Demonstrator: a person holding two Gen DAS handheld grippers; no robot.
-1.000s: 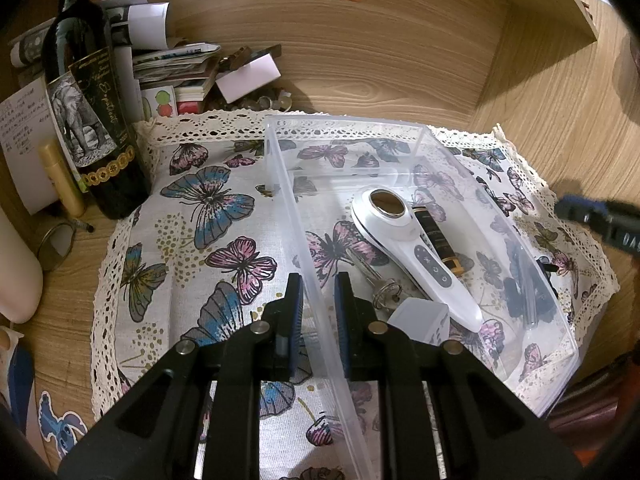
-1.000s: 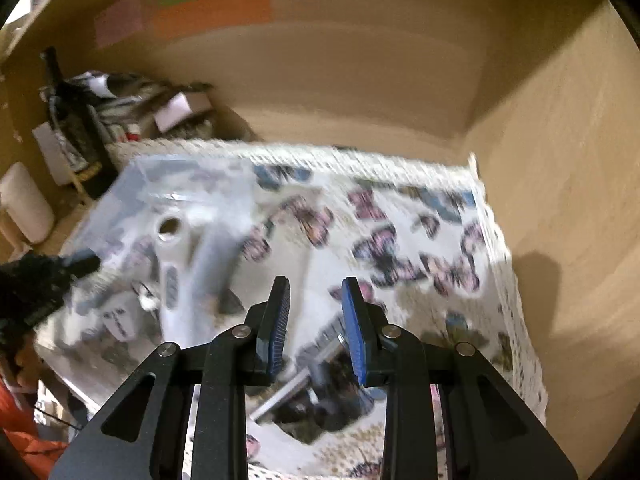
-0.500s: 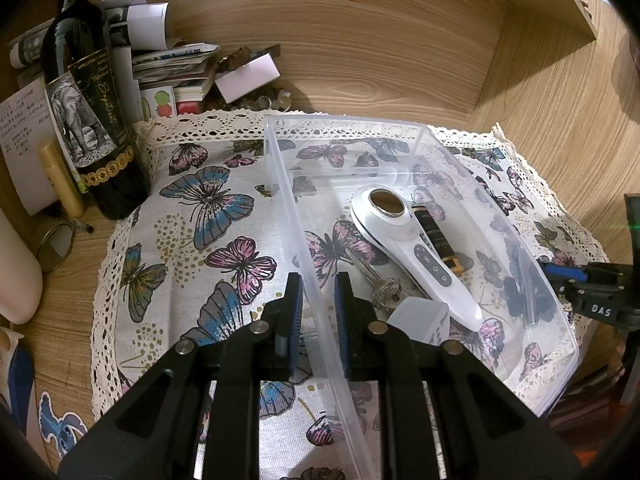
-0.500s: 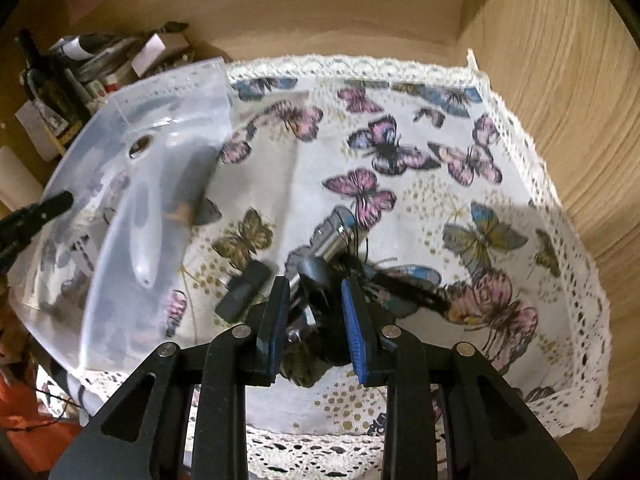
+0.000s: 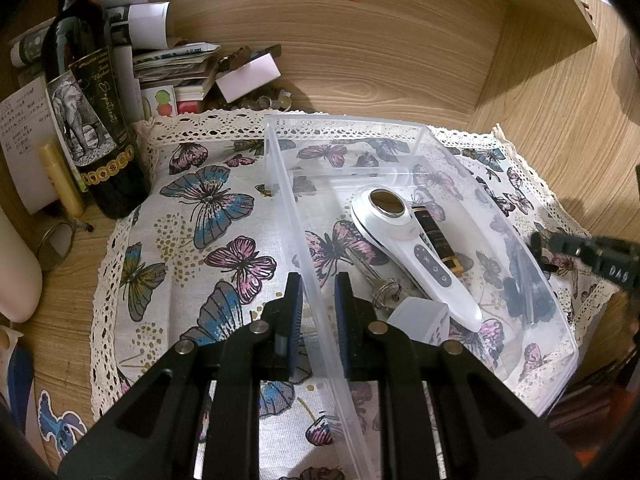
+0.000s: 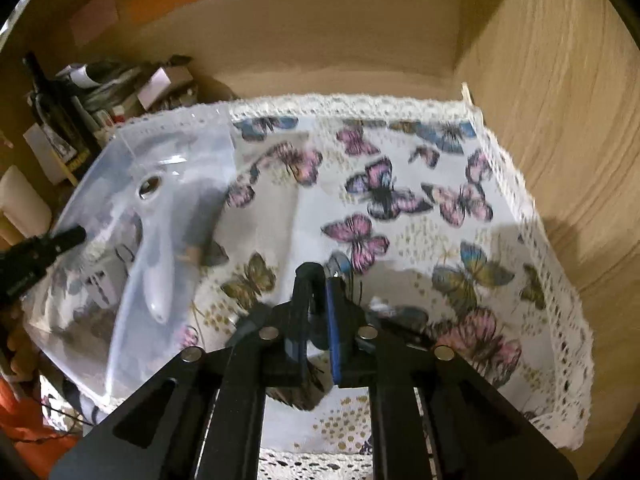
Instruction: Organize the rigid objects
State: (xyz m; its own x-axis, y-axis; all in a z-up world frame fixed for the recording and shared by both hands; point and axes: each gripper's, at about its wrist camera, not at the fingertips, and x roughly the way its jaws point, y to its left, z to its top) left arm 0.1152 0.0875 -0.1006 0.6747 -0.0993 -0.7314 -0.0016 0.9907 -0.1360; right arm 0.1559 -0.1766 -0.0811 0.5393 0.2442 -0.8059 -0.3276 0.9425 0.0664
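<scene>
A clear plastic bin [image 5: 344, 128] stands on the butterfly cloth [image 5: 208, 200]. In it lie a white handheld device [image 5: 416, 252], a dark brown tube [image 5: 438, 240], keys [image 5: 384, 290] and a small clear box [image 5: 420, 316]. My left gripper [image 5: 318, 312] is shut on the bin's left wall. My right gripper [image 6: 318, 320] is shut on a black and metal tool [image 6: 306, 280] and holds it above the cloth [image 6: 400, 184], right of the bin [image 6: 176, 148]. The right gripper also shows in the left wrist view [image 5: 536, 244].
A dark wine bottle [image 5: 92, 120], papers and small boxes [image 5: 180, 68] crowd the back left corner. Wooden walls close the back and right [image 6: 560, 120]. A cream cylinder [image 5: 16, 264] stands at the far left.
My right gripper has closed on the black and metal tool and lifted it off the cloth. My left gripper has stayed shut on the bin wall.
</scene>
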